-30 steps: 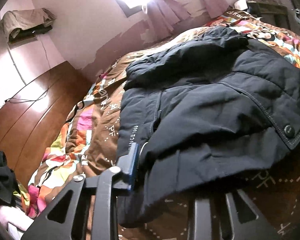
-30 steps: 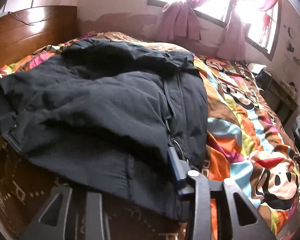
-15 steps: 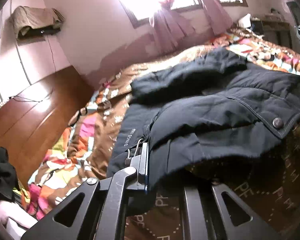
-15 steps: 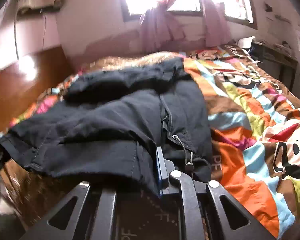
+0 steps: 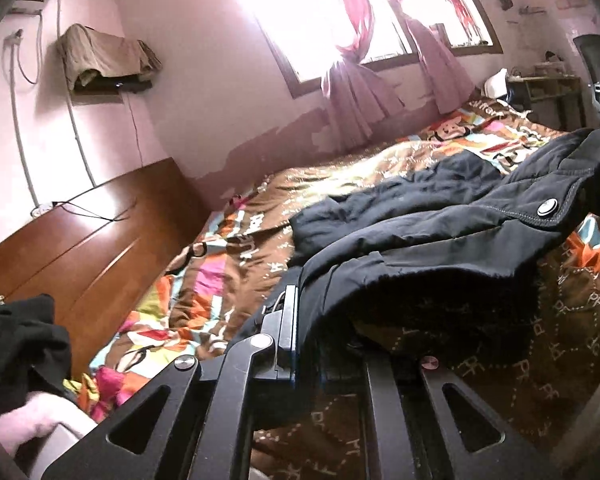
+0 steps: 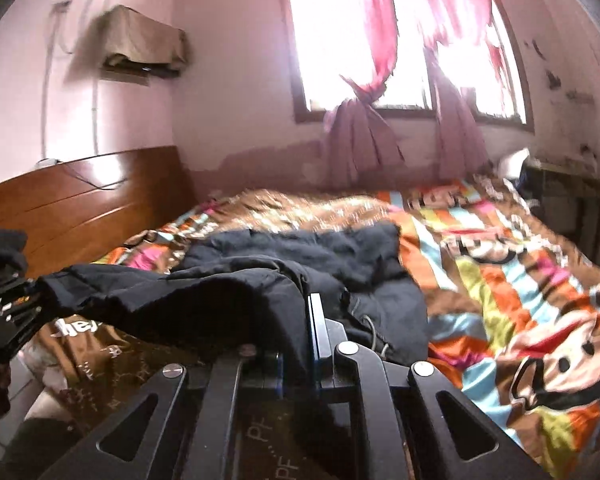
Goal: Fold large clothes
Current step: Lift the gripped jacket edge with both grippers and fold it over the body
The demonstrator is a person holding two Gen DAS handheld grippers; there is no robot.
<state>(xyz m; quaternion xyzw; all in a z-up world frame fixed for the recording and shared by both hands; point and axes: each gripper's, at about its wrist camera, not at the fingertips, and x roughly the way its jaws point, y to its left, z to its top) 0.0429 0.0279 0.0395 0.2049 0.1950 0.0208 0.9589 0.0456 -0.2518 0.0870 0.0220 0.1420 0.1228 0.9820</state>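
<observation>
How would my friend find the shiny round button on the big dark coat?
Look at the bed with the colourful cartoon bedspread, where a dark padded coat lies. Follow its stitched edge toward the right. The snap button is the only shiny silver circle on it.

Matt dark padded-cloth jacket (image 5: 440, 240) with a shiny metal snap (image 5: 547, 208); smooth printed bedcover (image 6: 500, 264); glossy wooden headboard (image 5: 80, 240); matt black tongs (image 6: 300, 344).

Pink walls (image 5: 204, 80), bright window (image 6: 364, 32) with pink curtains (image 5: 356, 96), wooden headboard (image 5: 80, 240), colourful bedspread (image 6: 520, 288)
</observation>
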